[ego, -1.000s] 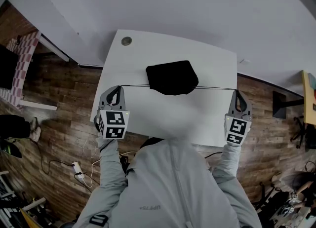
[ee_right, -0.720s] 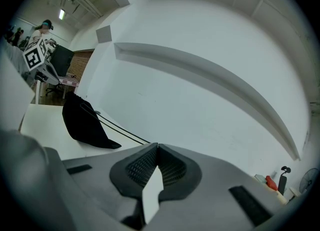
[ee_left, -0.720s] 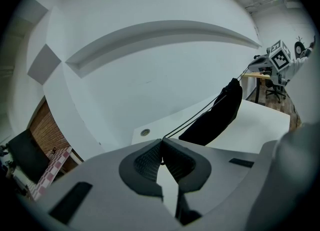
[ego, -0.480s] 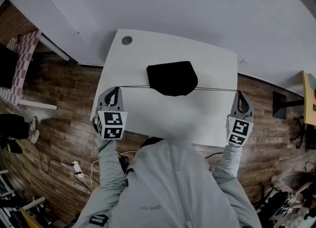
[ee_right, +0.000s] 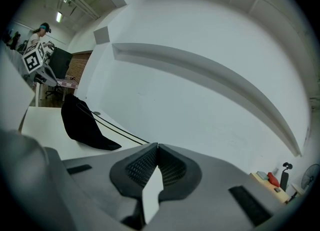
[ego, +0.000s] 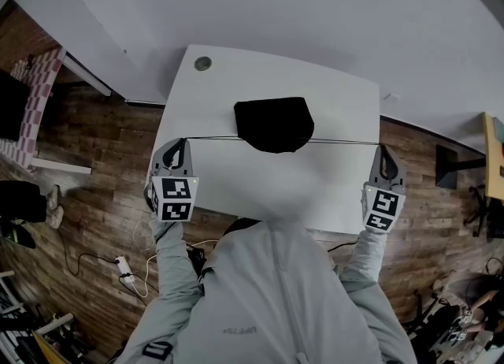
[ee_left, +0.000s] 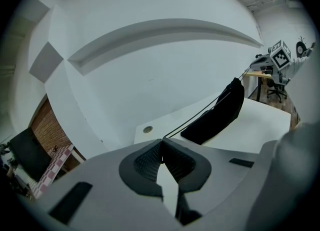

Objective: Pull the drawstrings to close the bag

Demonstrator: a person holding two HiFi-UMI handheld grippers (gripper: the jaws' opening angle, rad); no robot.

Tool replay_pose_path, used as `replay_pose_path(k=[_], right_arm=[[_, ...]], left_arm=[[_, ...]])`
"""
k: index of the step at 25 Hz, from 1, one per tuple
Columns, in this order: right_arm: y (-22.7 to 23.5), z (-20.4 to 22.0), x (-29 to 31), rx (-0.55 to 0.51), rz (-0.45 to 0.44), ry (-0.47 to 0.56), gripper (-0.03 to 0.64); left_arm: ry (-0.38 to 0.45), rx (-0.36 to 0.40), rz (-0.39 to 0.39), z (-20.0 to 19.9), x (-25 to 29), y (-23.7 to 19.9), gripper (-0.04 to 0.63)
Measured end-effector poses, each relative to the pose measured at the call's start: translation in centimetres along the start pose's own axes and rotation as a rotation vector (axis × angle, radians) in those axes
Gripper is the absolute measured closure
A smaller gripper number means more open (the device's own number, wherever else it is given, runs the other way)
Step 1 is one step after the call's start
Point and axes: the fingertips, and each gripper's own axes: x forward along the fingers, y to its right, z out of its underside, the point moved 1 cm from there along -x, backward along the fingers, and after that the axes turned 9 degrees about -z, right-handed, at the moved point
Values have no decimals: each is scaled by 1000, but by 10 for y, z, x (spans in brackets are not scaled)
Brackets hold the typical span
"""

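Both clamped on taut drawstrings, my left gripper and right gripper flank the bag, strung across the table's width.

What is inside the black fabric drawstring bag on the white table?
Nothing inside shows: the black fabric drawstring bag is opaque cloth that hides any contents. It lies on the white table, with thin black drawstrings stretched straight out from both its sides.

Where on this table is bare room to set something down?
Bare table: the near strip between the drawstrings and the person's edge; the far strip behind the bag, right of the grommet. Blocked: the string line from left gripper to right gripper.
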Motion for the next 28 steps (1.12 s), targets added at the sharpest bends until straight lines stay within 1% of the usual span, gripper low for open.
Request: replay_pose_path(k=[9,14,20,28], right_arm=[[1,1,4,32,-15,13,594],[-8,7,8,56,-49,-14,594],[-8,2,11,70,-69,11,594],[-8,0,8,98,-83,18,592]], left_arm=[[-6,8,-1,2,0,0,568],[0,0,-12,1,-1,-8,568],[4,11,-4,-2,-1,-4,568],[35,-19,3,-13,-4,4,566]])
